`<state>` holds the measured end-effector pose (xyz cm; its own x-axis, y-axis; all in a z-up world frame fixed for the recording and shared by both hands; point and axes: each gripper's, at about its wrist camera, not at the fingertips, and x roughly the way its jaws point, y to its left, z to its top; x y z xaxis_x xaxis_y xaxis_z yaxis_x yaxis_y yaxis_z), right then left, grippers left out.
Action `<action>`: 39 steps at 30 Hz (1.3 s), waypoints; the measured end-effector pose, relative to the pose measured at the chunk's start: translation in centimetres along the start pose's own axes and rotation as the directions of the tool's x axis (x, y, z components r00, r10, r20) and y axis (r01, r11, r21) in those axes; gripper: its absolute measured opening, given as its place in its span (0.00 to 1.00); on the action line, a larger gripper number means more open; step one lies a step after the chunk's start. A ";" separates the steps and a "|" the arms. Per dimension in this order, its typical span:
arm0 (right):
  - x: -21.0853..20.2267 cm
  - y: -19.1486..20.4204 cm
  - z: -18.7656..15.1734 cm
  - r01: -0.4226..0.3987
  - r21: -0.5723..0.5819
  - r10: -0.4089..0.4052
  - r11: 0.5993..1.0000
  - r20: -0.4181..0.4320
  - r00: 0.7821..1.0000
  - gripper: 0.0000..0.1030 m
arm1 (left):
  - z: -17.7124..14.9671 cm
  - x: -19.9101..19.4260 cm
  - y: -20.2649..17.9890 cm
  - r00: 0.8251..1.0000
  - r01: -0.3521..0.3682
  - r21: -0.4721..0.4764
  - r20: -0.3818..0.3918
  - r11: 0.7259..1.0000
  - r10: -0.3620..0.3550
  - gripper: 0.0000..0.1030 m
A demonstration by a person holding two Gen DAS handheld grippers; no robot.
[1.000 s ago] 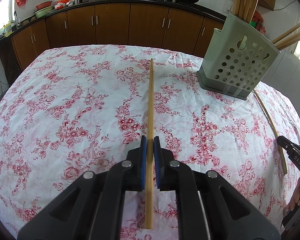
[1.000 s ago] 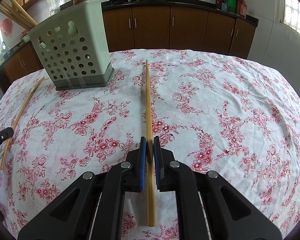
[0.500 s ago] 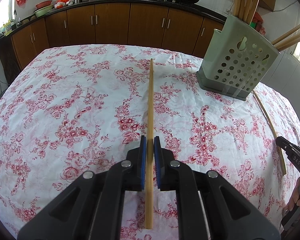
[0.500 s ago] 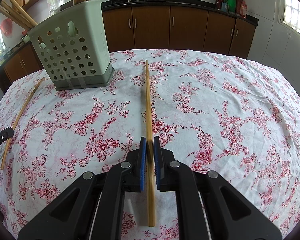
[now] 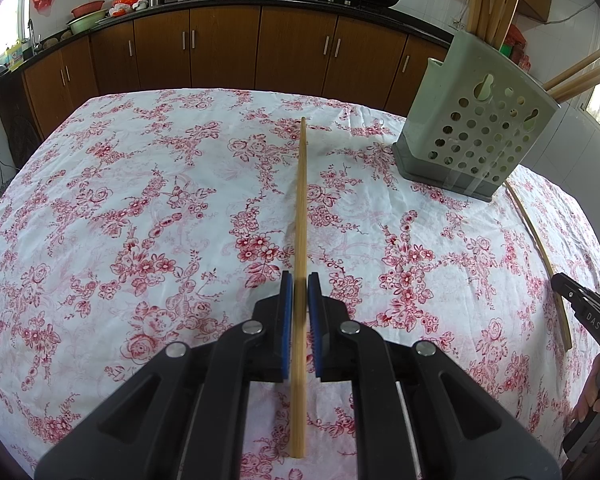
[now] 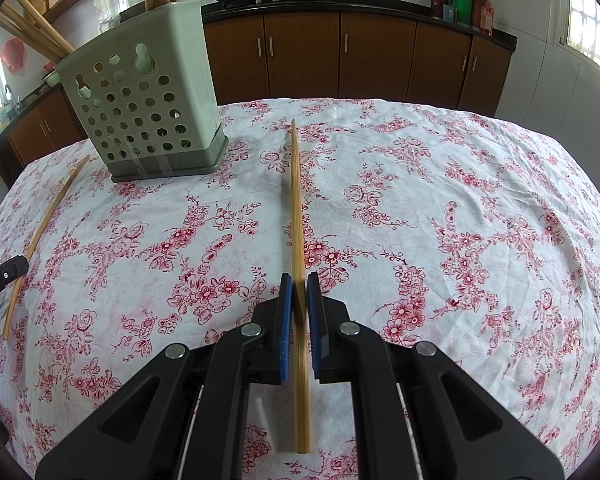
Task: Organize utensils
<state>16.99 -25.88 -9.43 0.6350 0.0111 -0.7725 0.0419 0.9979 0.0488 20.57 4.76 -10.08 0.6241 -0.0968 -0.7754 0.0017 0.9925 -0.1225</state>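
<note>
My left gripper [image 5: 300, 286] is shut on a bamboo chopstick [image 5: 301, 200] that points forward over the floral tablecloth. My right gripper [image 6: 300, 286] is shut on another bamboo chopstick [image 6: 297, 200], also pointing forward. A pale green perforated utensil holder [image 5: 476, 136] with several chopsticks in it stands at the right in the left wrist view and at the left in the right wrist view [image 6: 148, 108]. A third chopstick [image 5: 540, 248] lies loose on the cloth between the two grippers; it also shows in the right wrist view [image 6: 44, 232].
The table [image 5: 120, 200] is covered by a white cloth with red flowers. Brown kitchen cabinets [image 5: 220, 52] and a counter with woks stand behind it. The right gripper's tip [image 5: 580, 308] shows at the right edge of the left view.
</note>
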 end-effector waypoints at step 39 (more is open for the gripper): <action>-14.3 -0.2 5.7 -0.153 0.019 0.132 0.988 0.406 0.905 0.07 | 6.4 -16.2 -4.3 0.924 0.093 0.155 0.354 0.984 -0.143 0.08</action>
<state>12.29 -26.63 5.26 0.8927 0.1159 -0.4355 -0.0407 0.9831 0.1784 15.53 2.51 6.96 0.8531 -0.2050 -0.4797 0.1808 0.9787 -0.0968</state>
